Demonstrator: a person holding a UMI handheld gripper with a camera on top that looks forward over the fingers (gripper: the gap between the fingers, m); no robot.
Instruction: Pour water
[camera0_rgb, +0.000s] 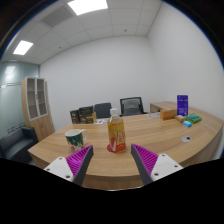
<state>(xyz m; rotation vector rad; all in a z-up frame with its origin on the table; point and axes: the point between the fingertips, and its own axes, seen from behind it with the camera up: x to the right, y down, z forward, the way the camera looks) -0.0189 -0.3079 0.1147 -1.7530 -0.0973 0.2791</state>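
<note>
Near the table's (120, 165) front edge, my gripper (112, 160) gapes wide, empty, approaching the orange carton (117, 134); next, close around it

On the long curved wooden table (150, 136) we record: an orange juice carton (117, 133) just ahead of our gripper (112, 160), standing beyond its spread fingers, in line with the gap. Left of the carton, a round green-banded cup (74, 138). Far right, an upright purple box (182, 103). Behind the table, black office chairs (131, 105); at the left wall, a wooden cabinet (37, 105).
</note>
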